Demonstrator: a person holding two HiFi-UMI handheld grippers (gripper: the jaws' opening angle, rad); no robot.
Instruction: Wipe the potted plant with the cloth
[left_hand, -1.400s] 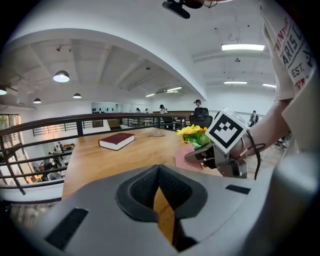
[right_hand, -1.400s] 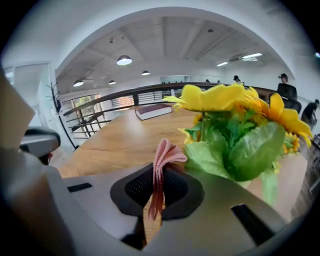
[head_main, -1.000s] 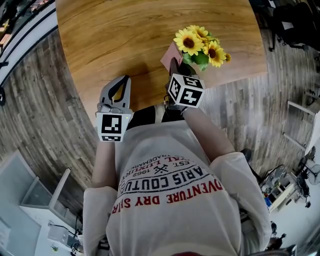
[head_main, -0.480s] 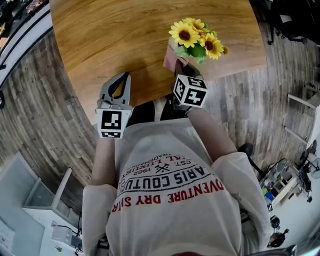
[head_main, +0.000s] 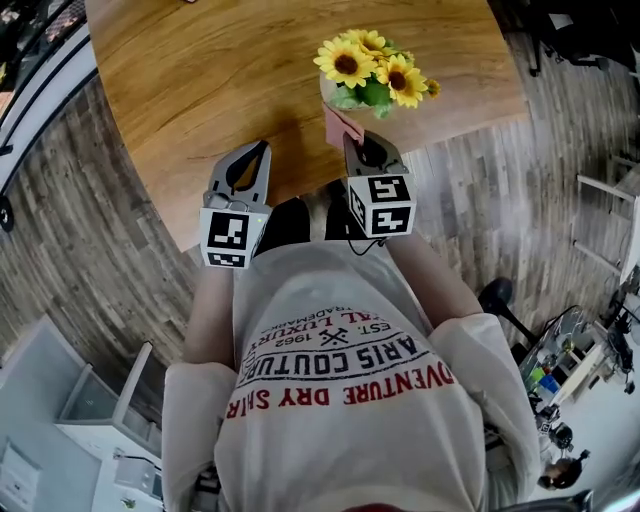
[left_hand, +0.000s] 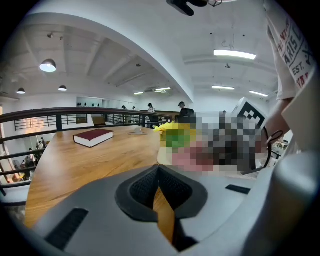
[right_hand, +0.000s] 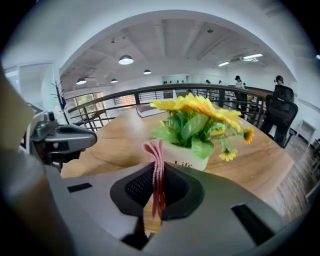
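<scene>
At the near edge of the bench (head_main: 200, 80), the left claw (left_hand: 159, 172) is hanging pinched together with nothing in it. Beside it, the right claw (right_hand: 156, 170) is clamping a folded pink cloth (right_hand: 154, 150), whose free end is standing just beside the potted plant (right_hand: 192, 132) towards the bench's near right corner; contact I cannot confirm. The grasp is looking done, while wiping pot and leaves is seemingly remaining. A red book (left_hand: 94, 137) is lying further back.

The person wore a pale, short-sleeved T-shirt (head_main: 340, 420) printed with red and black lettering. The left gripper (head_main: 260, 148) and right gripper (head_main: 352, 142) were grey with dark ribbed pads, each bearing a white cube (head_main: 228, 238) with black square markers.
</scene>
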